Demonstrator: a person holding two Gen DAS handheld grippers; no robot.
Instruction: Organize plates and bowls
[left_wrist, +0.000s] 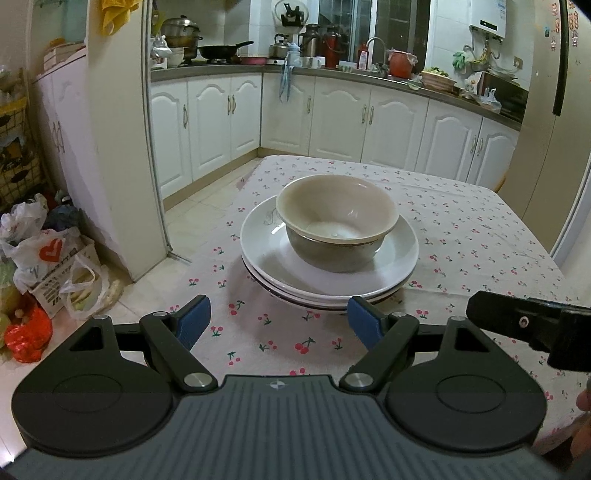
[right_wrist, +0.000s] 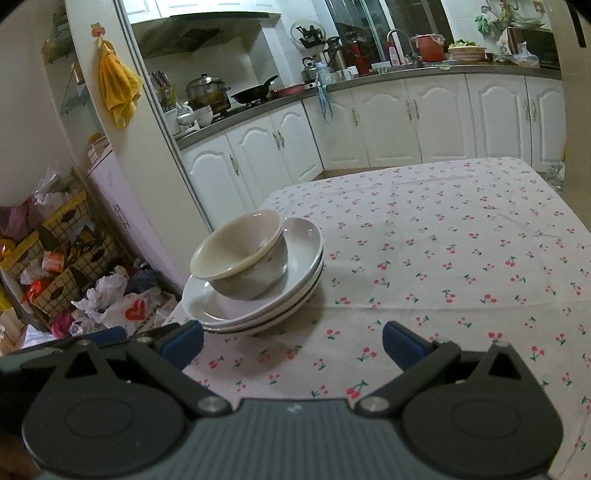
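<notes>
Both your grippers, left gripper (left_wrist: 279, 319) and right gripper (right_wrist: 292, 345), hover jaws open short of the stacked plates (left_wrist: 328, 254) and bowls (left_wrist: 338, 221); looks finished, so check alignment.

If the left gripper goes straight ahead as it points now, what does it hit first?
Most likely the near rim of the stacked plates, right ahead of the open left gripper; the bowl sits farther back on top. Its height relative to the rim is hard to judge.

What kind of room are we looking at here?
A home kitchen with a dining table, most likely: white cabinets under a worktop, a black wok by the stove, and stacked plates with a bowl on a cherry-print tablecloth.
</notes>
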